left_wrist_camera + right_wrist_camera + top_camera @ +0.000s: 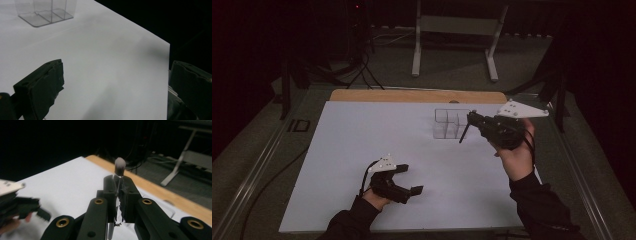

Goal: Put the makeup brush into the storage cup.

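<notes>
Right gripper is up at about 2 o'clock on the white table sheet, jaws pressed together on a thin dark stick-like tool, likely a brush or pen. In the high view the tool hangs down and out of the jaws, lower end just beside the clear divided organizer box, at the box's right front edge. In the right gripper view the tool's pale rounded tip pokes up past the fingertips, so the pinch sits partway down the shaft, probably to keep it steady for dropping upright into a compartment. Cannot tell which compartment.

Left gripper rests low at 7 o'clock, well apart from the box, jaws spread wide with nothing between them; bare sheet shows between them in the left gripper view. Looks parked out of the way while the right one works.
</notes>
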Tool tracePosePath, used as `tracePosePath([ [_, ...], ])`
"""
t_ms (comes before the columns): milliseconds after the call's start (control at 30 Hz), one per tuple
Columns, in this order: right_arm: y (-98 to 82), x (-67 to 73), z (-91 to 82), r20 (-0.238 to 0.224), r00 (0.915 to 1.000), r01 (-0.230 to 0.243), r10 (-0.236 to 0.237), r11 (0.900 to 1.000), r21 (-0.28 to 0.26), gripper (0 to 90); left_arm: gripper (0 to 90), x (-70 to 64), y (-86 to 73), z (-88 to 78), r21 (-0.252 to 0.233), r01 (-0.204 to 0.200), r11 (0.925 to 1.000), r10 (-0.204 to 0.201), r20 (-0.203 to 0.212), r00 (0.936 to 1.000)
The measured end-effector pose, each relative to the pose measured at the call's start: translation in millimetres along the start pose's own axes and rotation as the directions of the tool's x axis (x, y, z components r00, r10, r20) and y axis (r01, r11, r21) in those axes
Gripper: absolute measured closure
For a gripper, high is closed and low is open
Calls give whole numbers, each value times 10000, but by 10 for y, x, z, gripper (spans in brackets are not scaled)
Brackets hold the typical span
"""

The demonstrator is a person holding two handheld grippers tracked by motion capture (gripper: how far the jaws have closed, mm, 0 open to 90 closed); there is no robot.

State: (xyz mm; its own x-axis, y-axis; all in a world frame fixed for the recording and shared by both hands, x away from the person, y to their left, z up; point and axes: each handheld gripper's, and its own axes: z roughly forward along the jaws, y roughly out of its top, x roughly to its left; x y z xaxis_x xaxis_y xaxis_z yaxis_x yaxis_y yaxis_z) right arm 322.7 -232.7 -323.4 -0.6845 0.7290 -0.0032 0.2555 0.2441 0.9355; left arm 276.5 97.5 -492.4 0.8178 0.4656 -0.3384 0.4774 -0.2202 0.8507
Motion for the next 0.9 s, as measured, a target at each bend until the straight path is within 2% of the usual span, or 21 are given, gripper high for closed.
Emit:
tracePosePath([
  [167, 135, -84, 3, 291, 9994, 200, -187, 9988, -446, 842, 12, -2, 5, -3, 0, -53, 10000, 53, 16, 10000],
  [367, 282, -188, 68, 562, 9979, 373, -336, 9971, -661, 842, 9, -33, -1, 13, 120, -273, 9996, 273, 15, 9996],
  [500, 362, -281, 159, 610, 9981, 131, -96, 9982, -582, 841, 9, -27, 4, 13, 124, -311, 9994, 310, 47, 9995],
  [667, 433, -363, 314, 782, 9968, 183, -144, 9986, -489, 841, 10, -23, 1, 12, 90, -261, 9996, 261, 39, 9997],
  [900, 488, -486, 528, 1003, 9948, -130, 170, 9991, -403, 841, 9, -13, -2, 6, 59, -231, 9997, 230, 108, 9997],
])
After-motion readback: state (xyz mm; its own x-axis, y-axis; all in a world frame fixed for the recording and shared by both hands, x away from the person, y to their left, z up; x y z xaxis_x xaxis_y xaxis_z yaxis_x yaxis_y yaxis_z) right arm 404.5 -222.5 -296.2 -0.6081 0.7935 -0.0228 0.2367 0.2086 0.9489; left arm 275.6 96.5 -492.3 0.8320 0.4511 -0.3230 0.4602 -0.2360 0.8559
